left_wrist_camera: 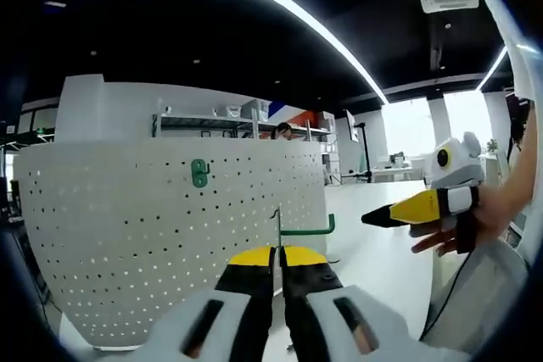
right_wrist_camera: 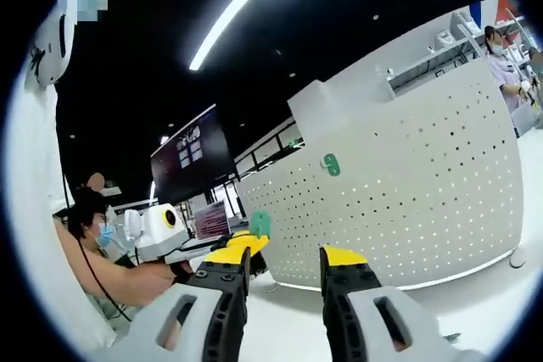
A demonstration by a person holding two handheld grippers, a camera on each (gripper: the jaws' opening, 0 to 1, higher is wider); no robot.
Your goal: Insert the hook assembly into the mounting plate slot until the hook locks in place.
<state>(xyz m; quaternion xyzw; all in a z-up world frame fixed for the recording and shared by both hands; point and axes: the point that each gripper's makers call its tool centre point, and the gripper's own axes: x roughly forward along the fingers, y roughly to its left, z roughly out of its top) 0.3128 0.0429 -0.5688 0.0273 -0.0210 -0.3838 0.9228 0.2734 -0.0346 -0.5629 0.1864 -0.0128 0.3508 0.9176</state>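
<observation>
Setting: open hall, dark ceiling with light strips; white pegboard upright on a white table, standing as the mounting plate.
Plate: one green clip already seated high, near the top edge – also seen in the right gripper view.
Left gripper: jaws clenched on the green hook, thin stem upright, arm reaching right; just before the board's right edge, not yet in a hole.
Right gripper: jaws released, gripping nothing (well apart from the board).
Risk: likely a tilted stem missing the slot – or slipping in the narrow pinch, seating without locking.
</observation>
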